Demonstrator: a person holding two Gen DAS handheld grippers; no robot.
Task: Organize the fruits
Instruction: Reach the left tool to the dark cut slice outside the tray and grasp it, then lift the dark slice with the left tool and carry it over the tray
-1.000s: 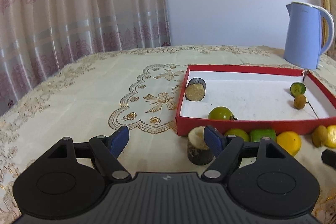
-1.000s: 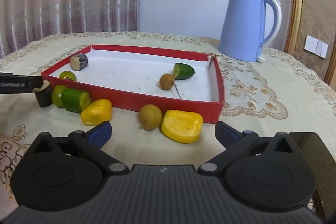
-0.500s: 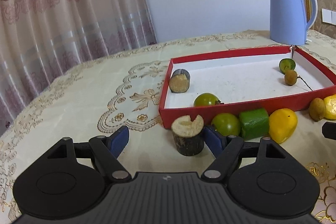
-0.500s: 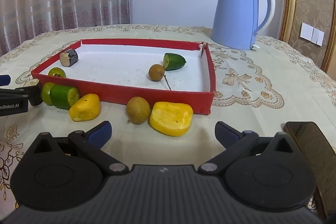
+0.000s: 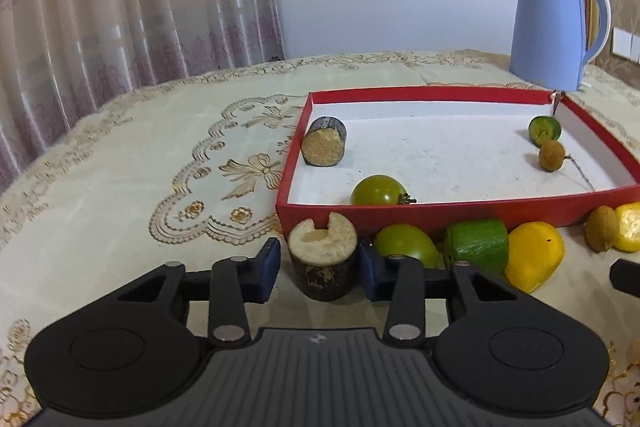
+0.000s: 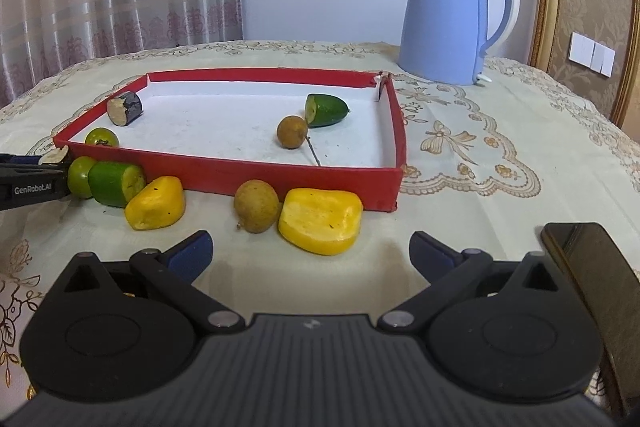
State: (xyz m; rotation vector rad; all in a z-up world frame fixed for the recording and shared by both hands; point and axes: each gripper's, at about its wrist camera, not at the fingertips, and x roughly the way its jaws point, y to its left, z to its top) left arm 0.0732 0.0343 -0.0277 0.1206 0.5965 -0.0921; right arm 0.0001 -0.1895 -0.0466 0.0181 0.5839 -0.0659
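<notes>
Now the left gripper (image 5: 318,269) has just closed its jaws on the dark cut stalk piece (image 5: 323,254), upright beside the red tray (image 5: 460,213).
Right gripper (image 6: 310,251) hangs open, empty; next, I judge, lift over the wall.

Soft, even daylight, perhaps window-lit; sharp centre, fisheye-bent edges.

Both wrist cams low, close over tablecloth (image 5: 120,187), facing red tray (image 5: 440,213); both see tray, kettle (image 6: 444,19).
</notes>
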